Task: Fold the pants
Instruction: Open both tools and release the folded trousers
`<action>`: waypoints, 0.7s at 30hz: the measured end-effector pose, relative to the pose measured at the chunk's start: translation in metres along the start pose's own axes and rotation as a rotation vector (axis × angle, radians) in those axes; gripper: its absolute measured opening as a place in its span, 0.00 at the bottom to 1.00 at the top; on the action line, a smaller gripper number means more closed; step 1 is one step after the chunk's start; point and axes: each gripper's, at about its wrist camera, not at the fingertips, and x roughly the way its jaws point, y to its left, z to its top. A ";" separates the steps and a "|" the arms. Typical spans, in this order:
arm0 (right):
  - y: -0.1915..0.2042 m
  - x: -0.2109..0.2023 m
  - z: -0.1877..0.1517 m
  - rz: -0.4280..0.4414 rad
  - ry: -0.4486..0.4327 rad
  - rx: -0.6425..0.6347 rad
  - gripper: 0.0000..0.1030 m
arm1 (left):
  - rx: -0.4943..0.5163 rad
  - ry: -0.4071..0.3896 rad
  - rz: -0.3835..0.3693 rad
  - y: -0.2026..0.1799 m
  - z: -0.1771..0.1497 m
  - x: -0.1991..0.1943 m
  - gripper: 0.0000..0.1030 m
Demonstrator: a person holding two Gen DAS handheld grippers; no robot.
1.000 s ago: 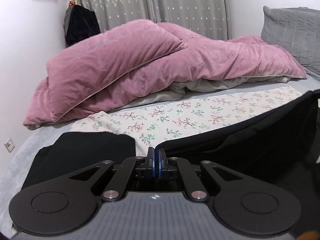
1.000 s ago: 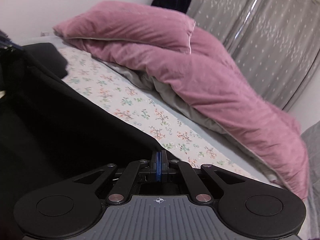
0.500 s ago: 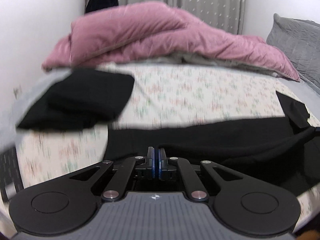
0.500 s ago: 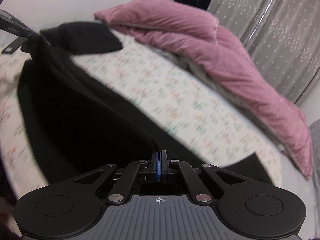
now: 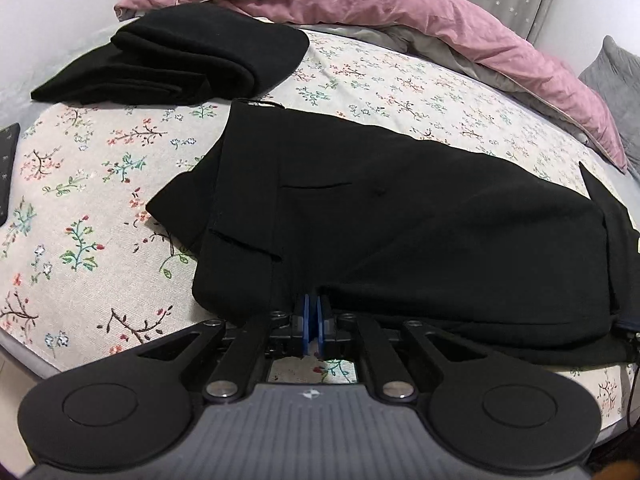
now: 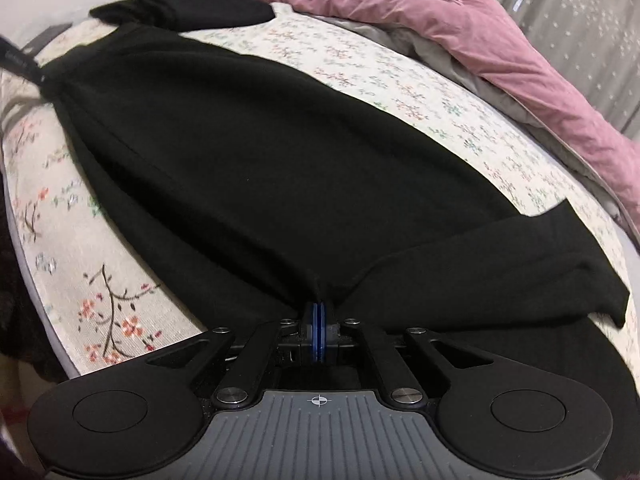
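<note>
The black woven trousers (image 5: 420, 216) lay spread lengthwise across the bed w/ floral-print sheet (image 5: 80, 184), near edge of cloth at the front of the mattress. The left claw (image 5: 311, 326) was clenched, blue pads nearly together, on the near hem of the cloth at the waistband end. The right claw (image 6: 319, 330) was likewise clamped on a puckered pinch of the trousers' edge toward the leg end.

Progress, as judged: the pants appeared doubled leg-on-leg and laid flat; the lengthwise fold looked done. Cross folds (leg end to waist) remained, approx. two more steps. Neither claw had let go, so final smoothing was also pending.

View differences:
- Left wrist view showed the waistband end in detail: a welt pocket slit, a turned-out flap of fabric and a white label at the far corner. It also showed a folded black garment stack (image 5: 180, 60) beyond the trousers, well apart from them, and a dark flat object (image 5: 8, 160) at the frame's left edge, type n/a.
- Right wrist view showed the leg end, where one cuff lay kinked outward to the right, not aligned w/ the rest. The pocket detail was not visible there.
- Both views showed the pink velvet duvet (image 5: 400, 4) heaped at the back of the bed.
</note>
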 end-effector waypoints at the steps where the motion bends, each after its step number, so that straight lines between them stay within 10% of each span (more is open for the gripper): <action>1: -0.002 -0.002 0.001 0.009 0.007 0.012 0.06 | 0.010 -0.005 0.005 -0.004 0.000 -0.003 0.23; 6: -0.025 -0.024 0.009 0.071 0.008 0.068 0.22 | 0.081 -0.052 0.042 -0.034 -0.004 -0.027 0.69; 10: -0.058 -0.045 0.011 0.054 -0.049 0.149 0.63 | 0.150 -0.094 0.001 -0.071 0.000 -0.037 0.83; 14: -0.095 -0.046 0.011 -0.015 -0.052 0.208 0.65 | 0.209 -0.082 -0.098 -0.120 0.014 -0.030 1.00; 21: -0.161 -0.025 -0.008 -0.138 -0.015 0.333 0.78 | 0.287 -0.030 -0.263 -0.219 0.035 0.013 1.00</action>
